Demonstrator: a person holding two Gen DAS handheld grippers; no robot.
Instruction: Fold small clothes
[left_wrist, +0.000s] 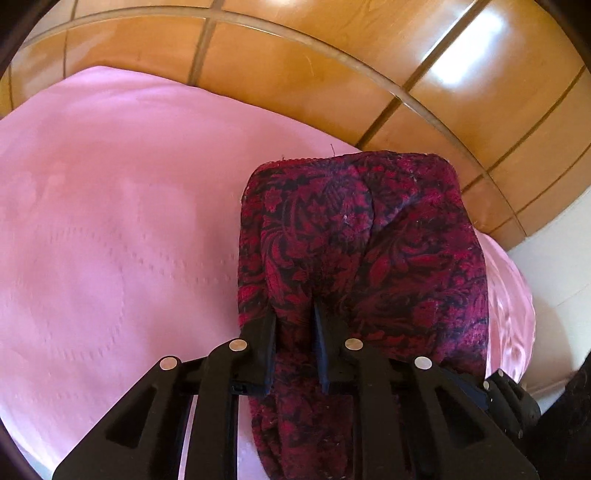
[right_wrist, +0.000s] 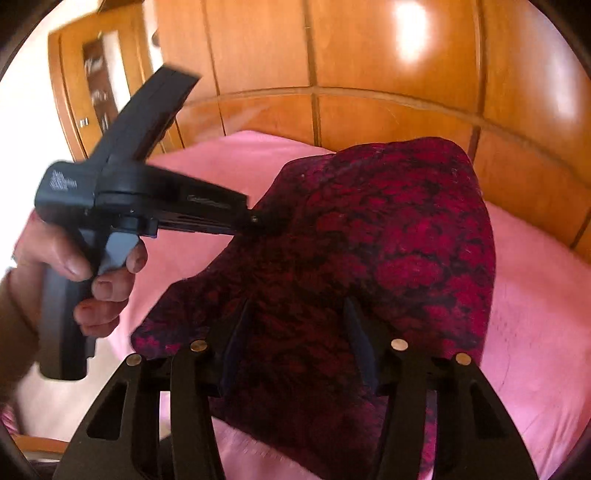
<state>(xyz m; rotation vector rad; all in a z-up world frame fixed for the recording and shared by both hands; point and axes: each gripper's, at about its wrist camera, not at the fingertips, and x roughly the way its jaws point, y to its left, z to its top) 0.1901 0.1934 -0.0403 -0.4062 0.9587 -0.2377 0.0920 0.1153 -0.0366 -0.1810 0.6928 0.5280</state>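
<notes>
The small garment (left_wrist: 369, 258) is a dark red and black patterned knit lying on a pink cover (left_wrist: 110, 221). In the left wrist view my left gripper (left_wrist: 295, 312) is shut on a fold of its near edge, fingers close together with fabric pinched between them. The right wrist view shows the garment (right_wrist: 388, 240) raised into a hump, with the left gripper (right_wrist: 264, 219) biting its left edge, held by a hand (right_wrist: 103, 280). My right gripper (right_wrist: 295, 314) stands open, fingers wide apart, with the garment's near part lying between them; the fingertips are partly buried in fabric.
The pink cover (right_wrist: 535, 314) spreads over the whole surface under the garment. Glossy wooden panels (right_wrist: 369, 55) rise close behind it. A wooden door (right_wrist: 85, 81) stands at the far left. A curved glass edge (left_wrist: 332, 48) runs in front of the panels.
</notes>
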